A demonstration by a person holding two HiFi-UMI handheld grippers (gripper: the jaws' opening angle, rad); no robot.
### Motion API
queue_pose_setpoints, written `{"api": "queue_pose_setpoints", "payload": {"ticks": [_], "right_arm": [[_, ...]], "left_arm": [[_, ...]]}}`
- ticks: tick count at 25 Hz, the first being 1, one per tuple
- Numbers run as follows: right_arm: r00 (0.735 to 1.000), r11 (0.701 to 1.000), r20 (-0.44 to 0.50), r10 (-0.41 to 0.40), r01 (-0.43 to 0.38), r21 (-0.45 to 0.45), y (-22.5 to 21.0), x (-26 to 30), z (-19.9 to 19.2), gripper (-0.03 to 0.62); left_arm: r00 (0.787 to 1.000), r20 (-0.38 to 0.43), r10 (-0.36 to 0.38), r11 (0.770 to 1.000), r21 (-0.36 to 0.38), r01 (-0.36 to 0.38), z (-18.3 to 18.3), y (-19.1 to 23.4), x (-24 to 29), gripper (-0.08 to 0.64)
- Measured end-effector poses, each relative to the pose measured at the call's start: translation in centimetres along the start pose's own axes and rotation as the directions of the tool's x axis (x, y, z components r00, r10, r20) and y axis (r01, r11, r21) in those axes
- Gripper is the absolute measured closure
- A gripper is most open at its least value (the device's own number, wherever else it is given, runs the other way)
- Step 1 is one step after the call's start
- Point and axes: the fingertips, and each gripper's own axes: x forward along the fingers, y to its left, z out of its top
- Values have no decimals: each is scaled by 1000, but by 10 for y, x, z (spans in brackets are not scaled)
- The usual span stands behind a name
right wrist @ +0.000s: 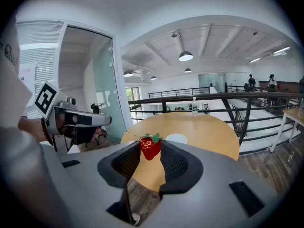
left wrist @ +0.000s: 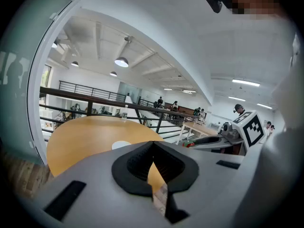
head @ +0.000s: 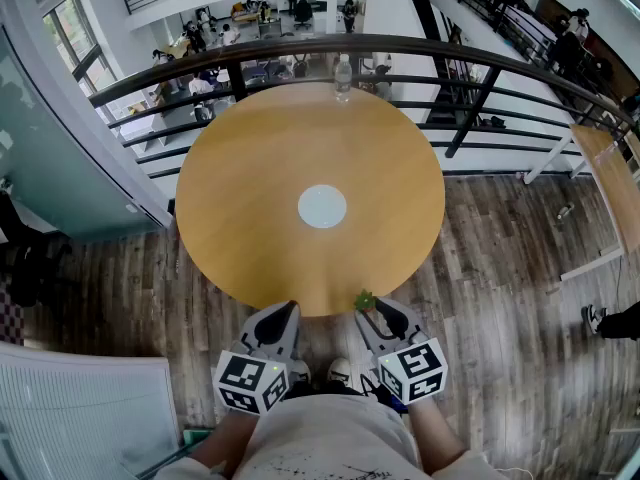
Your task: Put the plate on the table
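With right tool (head: 372, 310) gripping strawberry (right wrist: 150, 147), left tool (left wrist: 153, 148) closed empty, probably best to carry level over plate (head: 322, 207), release low.

Your left gripper (left wrist: 153, 144): jaw tips touching, nothing held. Ahead, round wooden table (left wrist: 80, 139); white plate (left wrist: 120, 145) on it; bottle (left wrist: 124, 113) at far edge.

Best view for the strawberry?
Right gripper view: the strawberry sits gripped between the jaws, its red body and green leaves sharp. Head view shows only a small green speck at the tips of the right gripper. Left gripper view shows a tiny red fleck.
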Motion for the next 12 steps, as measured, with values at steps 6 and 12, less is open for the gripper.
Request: {"api": "queue_pose_setpoints", "payload": {"ticks": [6,12], "right_arm": [[1000,1000,6,0,0,-1,2,-3,2,446],[999,999,38,10,-11,31,-1,-9,-1,447]], "left_arm": [[1000,-3,-8,1000,2,8,1,-3,-1,537],[1000,-9,-8,1000,5,8,-5,-9,-1,537]]}}
